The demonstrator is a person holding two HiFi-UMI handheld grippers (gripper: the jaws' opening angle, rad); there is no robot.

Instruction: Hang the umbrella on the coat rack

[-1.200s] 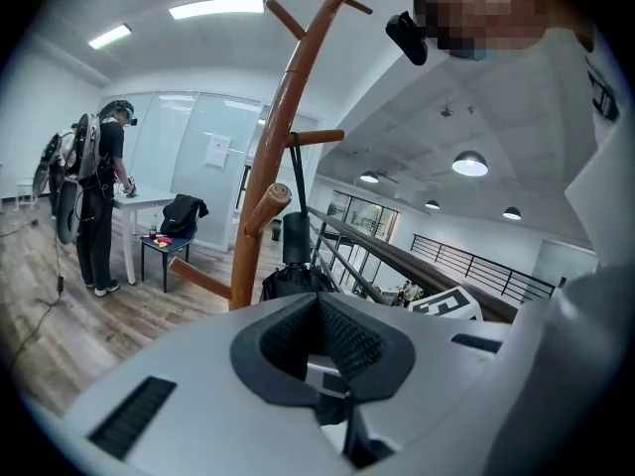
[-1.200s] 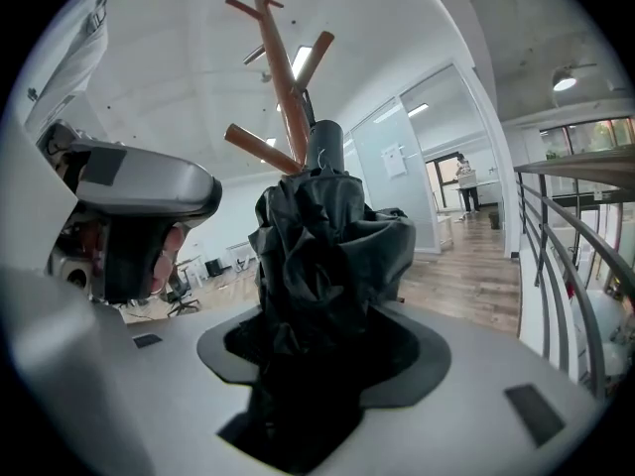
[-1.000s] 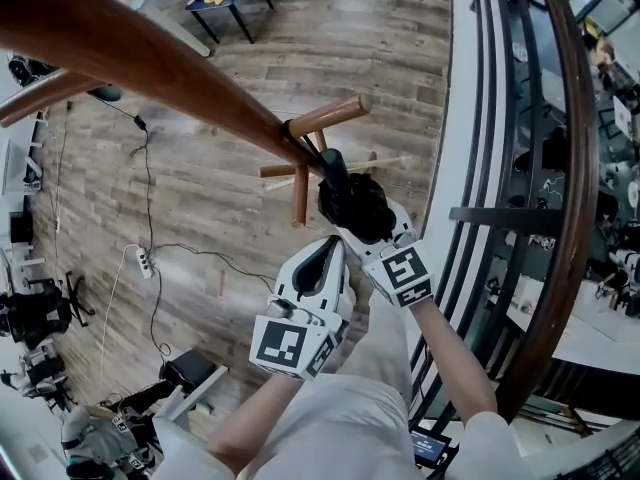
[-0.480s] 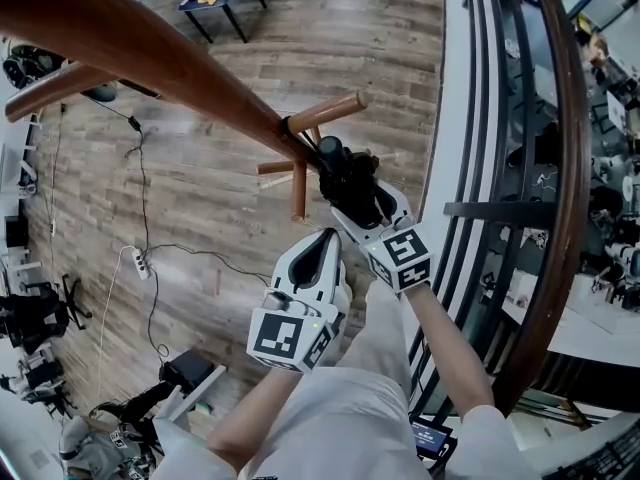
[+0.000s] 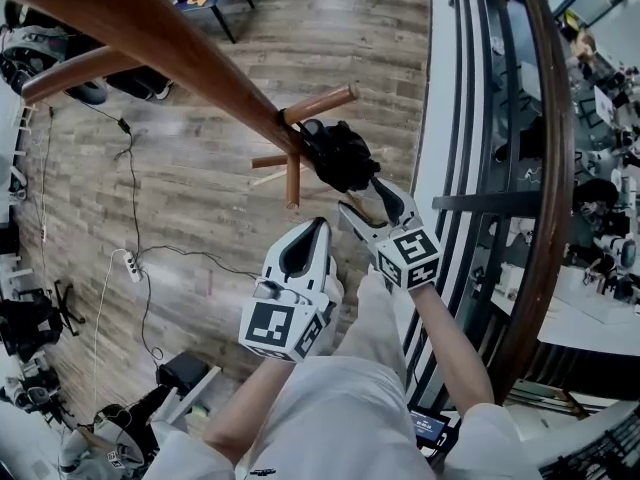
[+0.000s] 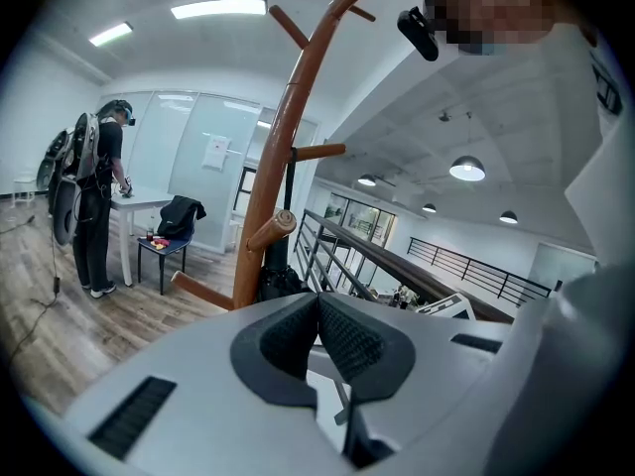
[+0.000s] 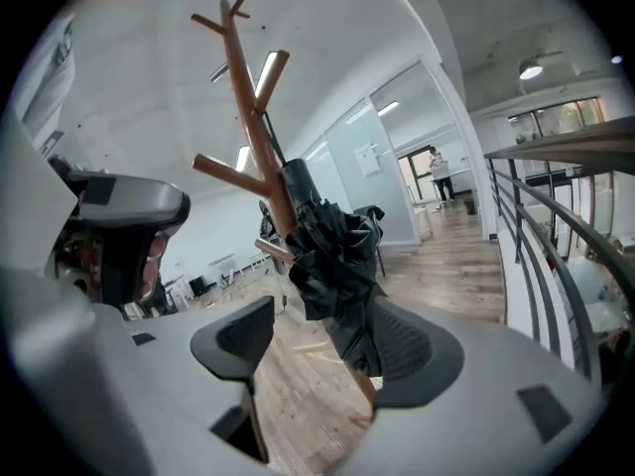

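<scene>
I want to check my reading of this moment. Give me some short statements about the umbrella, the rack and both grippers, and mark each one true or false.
1. The black umbrella hangs on the wooden coat rack. True.
2. The right gripper is clamped on the umbrella. False: its jaws stand wide apart, having just been opening, and the pads do not press the umbrella.
3. The left gripper has its jaws together with nothing between them. True.
4. The umbrella is spread open. False: it is folded into a bundle.

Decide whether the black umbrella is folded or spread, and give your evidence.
Folded: the umbrella hangs as a bunched black bundle against the coat rack.
</scene>
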